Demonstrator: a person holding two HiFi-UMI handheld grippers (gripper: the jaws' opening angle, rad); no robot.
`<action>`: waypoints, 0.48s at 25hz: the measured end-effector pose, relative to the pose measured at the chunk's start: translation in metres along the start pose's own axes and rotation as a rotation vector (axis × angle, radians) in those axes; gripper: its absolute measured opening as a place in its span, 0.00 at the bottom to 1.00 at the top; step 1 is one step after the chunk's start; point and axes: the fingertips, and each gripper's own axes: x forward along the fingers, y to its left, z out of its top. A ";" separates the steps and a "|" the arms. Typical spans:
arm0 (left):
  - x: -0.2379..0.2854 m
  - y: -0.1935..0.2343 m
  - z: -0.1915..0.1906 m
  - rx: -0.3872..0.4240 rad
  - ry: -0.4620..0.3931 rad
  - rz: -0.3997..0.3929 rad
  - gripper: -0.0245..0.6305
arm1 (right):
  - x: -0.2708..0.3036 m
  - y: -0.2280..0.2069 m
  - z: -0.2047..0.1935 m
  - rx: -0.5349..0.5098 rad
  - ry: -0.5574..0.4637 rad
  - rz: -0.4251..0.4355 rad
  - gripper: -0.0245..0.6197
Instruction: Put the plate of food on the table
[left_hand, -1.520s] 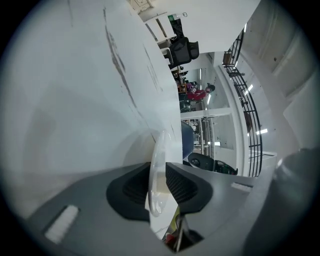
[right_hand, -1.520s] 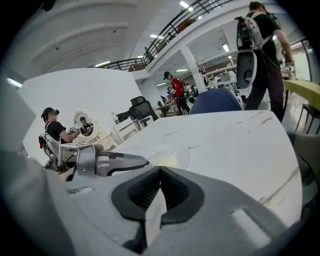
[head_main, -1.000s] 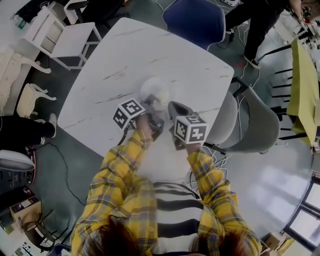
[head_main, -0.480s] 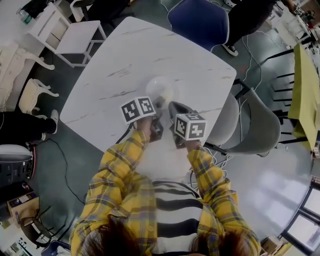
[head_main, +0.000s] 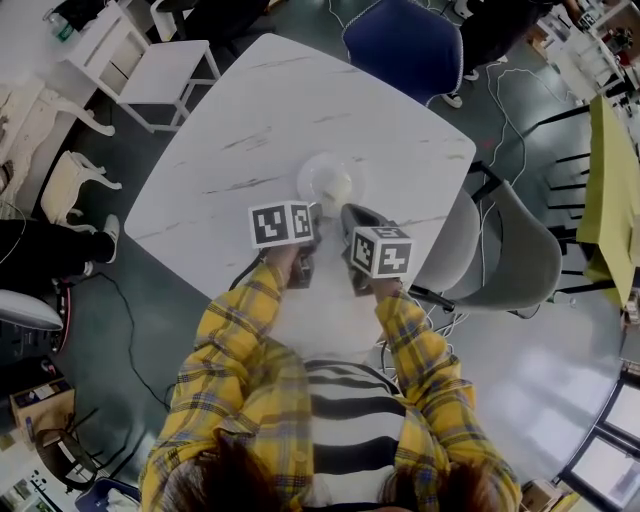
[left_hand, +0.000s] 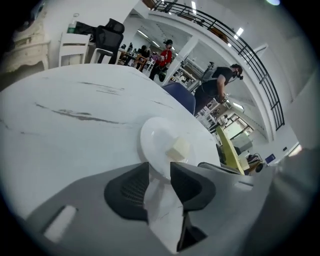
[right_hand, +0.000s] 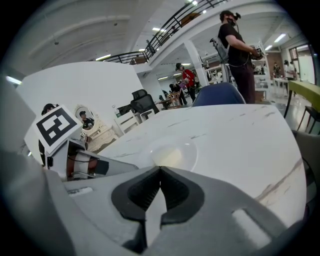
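- Plate of food (left_hand: 155, 137) stands flat on the white marble table (head_main: 260, 110), on the side of the top nearest us, with a pale block of food (left_hand: 178, 148) lying right of its middle as the left gripper view shows it
- The left gripper (left_hand: 160, 167) is right at the plate's near rim: its jaws stand partly apart, having just been closing, and the rim shows in the gap at their tips, but the pads do not press on it, so we read the plate as let go
- The right gripper (right_hand: 160, 172) has its jaws together tip to tip with nothing between them; the plate lies ahead of it, a little beyond the tips and not touching
- What counts for us: the plate lies straight ahead of both grippers, away from us across the table, and the left one is the nearer, with the right just beside it
- The plate is round, so there is no long axis to line up with; only the rim facing the left jaws matters
- We judge the placing as good as done; the coming move would be to draw the left gripper straight back toward us, since drifting sideways or lifting could catch the rim and drag the plate
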 end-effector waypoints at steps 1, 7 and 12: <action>-0.003 0.002 0.000 -0.016 -0.018 0.001 0.23 | -0.001 0.001 -0.001 0.000 -0.001 0.001 0.03; -0.019 0.003 -0.002 0.020 -0.112 0.025 0.04 | -0.009 0.001 -0.001 0.007 -0.019 0.000 0.03; -0.031 -0.007 -0.005 -0.029 -0.154 -0.033 0.03 | -0.019 0.010 -0.001 0.004 -0.036 0.010 0.03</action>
